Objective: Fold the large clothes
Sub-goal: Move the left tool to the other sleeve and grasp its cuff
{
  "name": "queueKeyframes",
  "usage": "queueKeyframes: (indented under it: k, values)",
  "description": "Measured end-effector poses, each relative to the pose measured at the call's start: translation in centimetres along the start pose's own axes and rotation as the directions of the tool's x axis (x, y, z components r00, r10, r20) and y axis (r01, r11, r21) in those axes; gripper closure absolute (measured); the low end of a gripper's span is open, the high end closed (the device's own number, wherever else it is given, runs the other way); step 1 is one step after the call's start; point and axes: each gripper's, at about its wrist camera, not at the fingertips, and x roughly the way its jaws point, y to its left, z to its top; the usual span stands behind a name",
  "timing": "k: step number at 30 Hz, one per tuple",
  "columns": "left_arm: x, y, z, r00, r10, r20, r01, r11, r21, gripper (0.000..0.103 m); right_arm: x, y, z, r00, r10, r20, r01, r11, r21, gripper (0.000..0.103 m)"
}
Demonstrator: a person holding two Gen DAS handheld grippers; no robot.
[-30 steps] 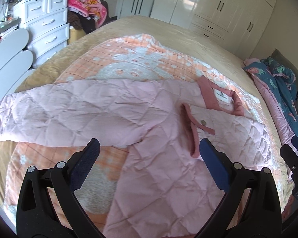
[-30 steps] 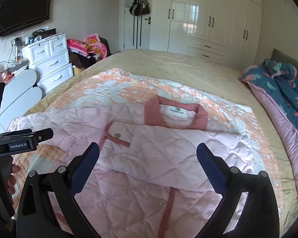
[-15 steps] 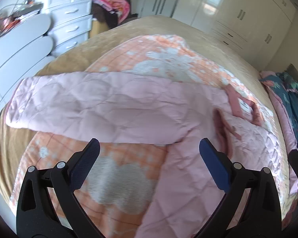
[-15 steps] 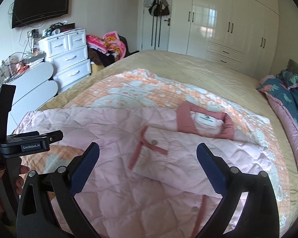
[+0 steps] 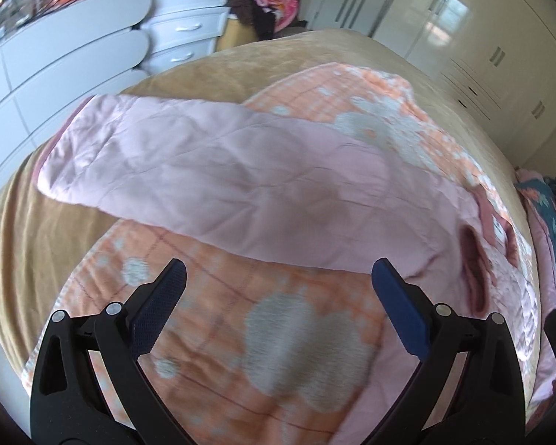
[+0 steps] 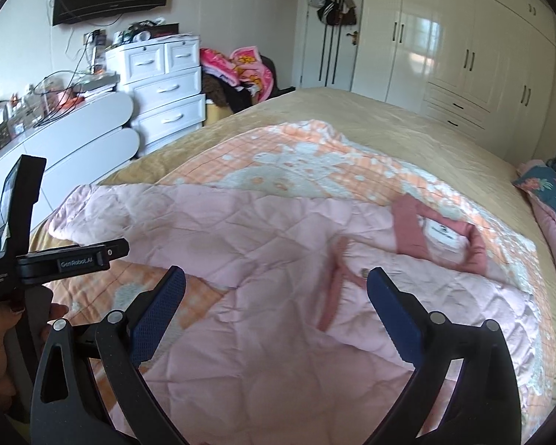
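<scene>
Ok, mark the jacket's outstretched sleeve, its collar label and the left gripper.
sleeve (image 5: pixel 204 170), left wrist view, mid-length of the quilted arm
collar label (image 6: pixel 443 235), right wrist view, white patch
left gripper (image 5: pixel 278 282), left wrist view, between open fingertips

"GenRobot.AI" on the left gripper body

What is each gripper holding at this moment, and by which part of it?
Nothing is held. The left gripper and the right gripper are both open, above the pink quilted jacket that lies on the orange patterned blanket.
</scene>
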Motion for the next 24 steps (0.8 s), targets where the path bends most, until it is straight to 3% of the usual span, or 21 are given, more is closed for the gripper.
queueKeyframes:
  k: [14,24]
  values:
    - [3.4,7.7,1.1,0.997,0.075,-0.022,-0.078,0.980,-0.182,0.009,3.4,3.7,-0.1,0.998,0.045,-0.045,-0.046,0.999,-0.025,0.005]
    - [5.2,10.2,2.9,0.998,0.065,-0.017,-0.067,0.970,-0.232,0.009,5.0,3.2,-0.5,0.997,0.033,-0.065,-0.034,0.999,-0.008,0.005]
